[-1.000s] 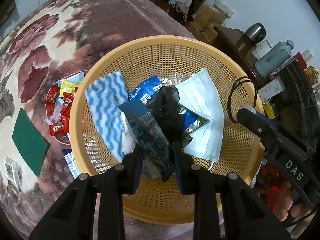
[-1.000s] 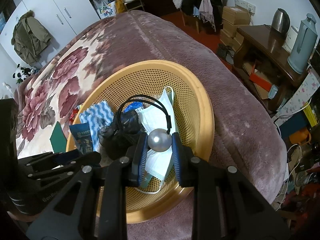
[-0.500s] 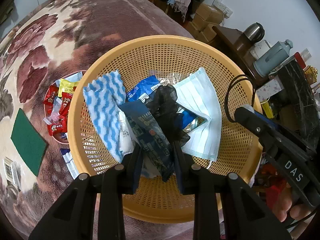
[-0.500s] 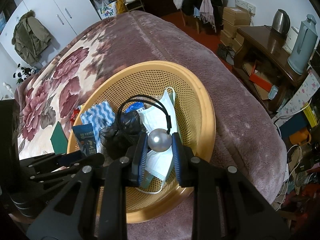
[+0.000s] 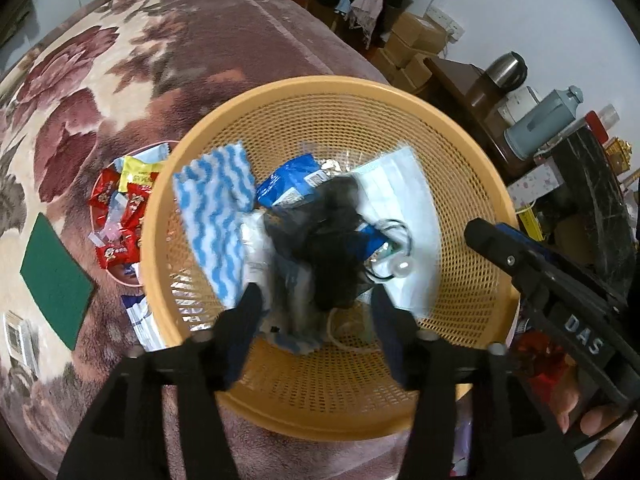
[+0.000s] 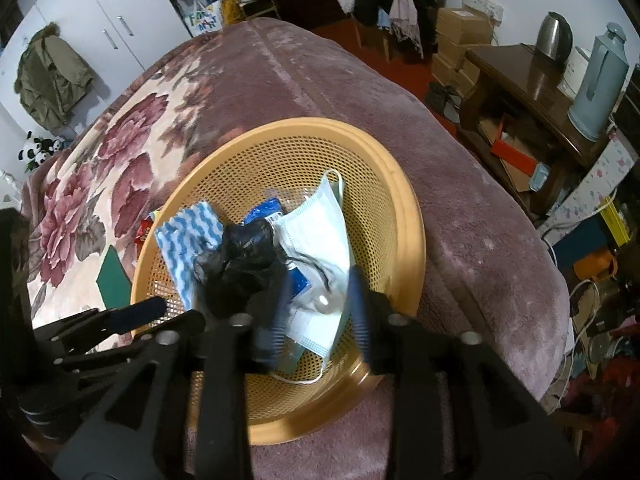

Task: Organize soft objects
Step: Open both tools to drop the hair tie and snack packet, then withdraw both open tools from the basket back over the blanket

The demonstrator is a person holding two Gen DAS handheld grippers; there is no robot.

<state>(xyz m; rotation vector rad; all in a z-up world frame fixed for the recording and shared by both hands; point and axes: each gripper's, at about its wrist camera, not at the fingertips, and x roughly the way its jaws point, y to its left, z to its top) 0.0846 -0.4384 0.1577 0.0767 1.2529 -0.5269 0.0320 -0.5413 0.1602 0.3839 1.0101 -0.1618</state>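
An orange mesh basket (image 5: pixel 460 184) (image 6: pixel 384 184) sits on the floral blanket. In it lie a blue-and-white wavy cloth (image 5: pixel 216 216) (image 6: pixel 184 240), a blue packet (image 5: pixel 292 188), a black mesh pouf (image 5: pixel 332 240) (image 6: pixel 240 268), a pale blue face mask (image 5: pixel 404 196) (image 6: pixel 320 232) and a black hair tie with a silver bead (image 5: pixel 400 268) (image 6: pixel 322 300). My left gripper (image 5: pixel 316 308) is open above the pile. My right gripper (image 6: pixel 320 304) is open above the bead and mask.
Left of the basket are a pink dish of red and yellow snack packets (image 5: pixel 120 216) and a green scouring pad (image 5: pixel 56 280) (image 6: pixel 114 280). A wooden side table with a kettle and thermos (image 6: pixel 592 84) stands right of the bed.
Both grippers have opened. The left let go of the dark packet and black pouf; the right let go of the beaded hair tie. These things now lie in the basket.
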